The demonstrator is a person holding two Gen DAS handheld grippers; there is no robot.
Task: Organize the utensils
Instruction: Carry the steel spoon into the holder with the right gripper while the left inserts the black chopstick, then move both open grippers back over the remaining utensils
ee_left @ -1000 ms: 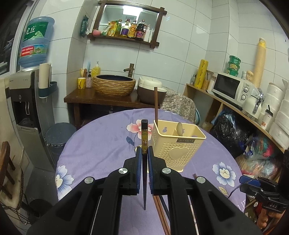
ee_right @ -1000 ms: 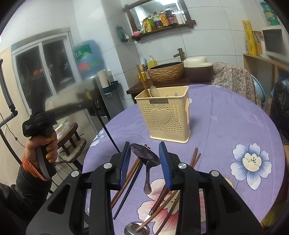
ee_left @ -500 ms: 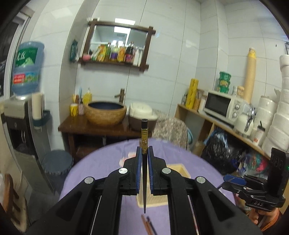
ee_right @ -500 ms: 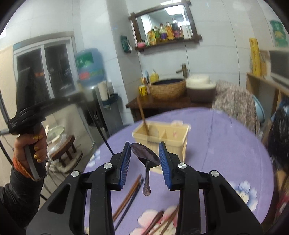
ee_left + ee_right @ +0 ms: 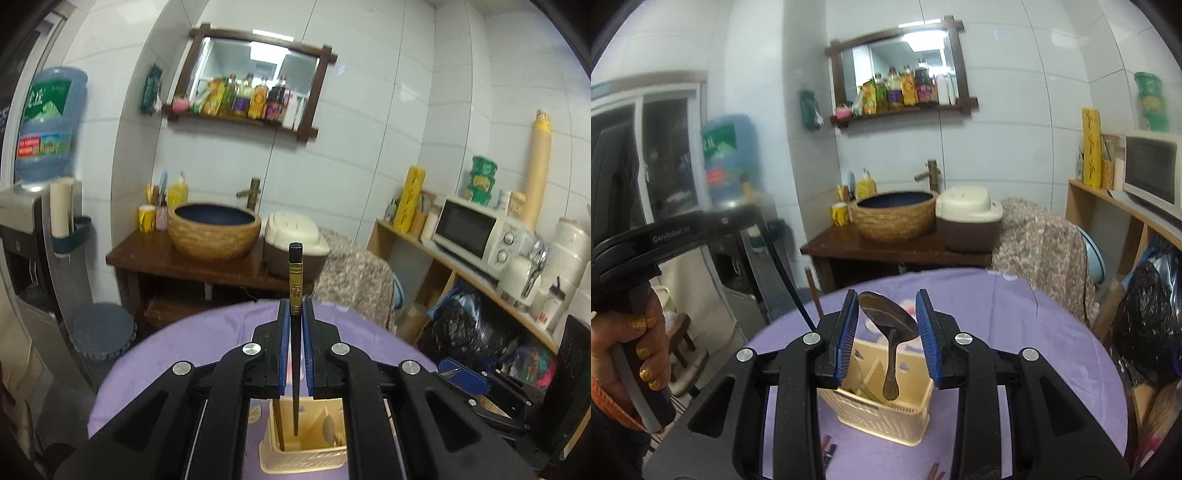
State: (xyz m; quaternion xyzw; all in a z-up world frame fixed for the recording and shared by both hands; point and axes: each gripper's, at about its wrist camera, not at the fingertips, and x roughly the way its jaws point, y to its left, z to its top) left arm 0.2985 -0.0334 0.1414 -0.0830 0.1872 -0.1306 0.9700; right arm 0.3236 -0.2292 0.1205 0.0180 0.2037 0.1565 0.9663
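Gripping a dark chopstick (image 5: pixel 295 354) between its blue pads, the left gripper (image 5: pixel 295 325) is pressed tight on the shaft, which stands upright with its gold-banded black end uppermost and its thin tip hanging over the open top of the cream utensil basket (image 5: pixel 271 458). The basket sits on the round table with the purple cloth (image 5: pixel 192 343); a brown stick already stands in its left compartment. The right gripper (image 5: pixel 888 325) pinches a metal spoon (image 5: pixel 888 325) by the edges of its bowl, handle hanging down over the same cream utensil basket (image 5: pixel 882 421); whether the handle tip touches the basket cannot be told. In the right wrist view, the person's left hand (image 5: pixel 631 354) is wrapped around the other tool's handle at the left edge. Loose chopstick ends (image 5: pixel 827 452) lie on the cloth near the basket.
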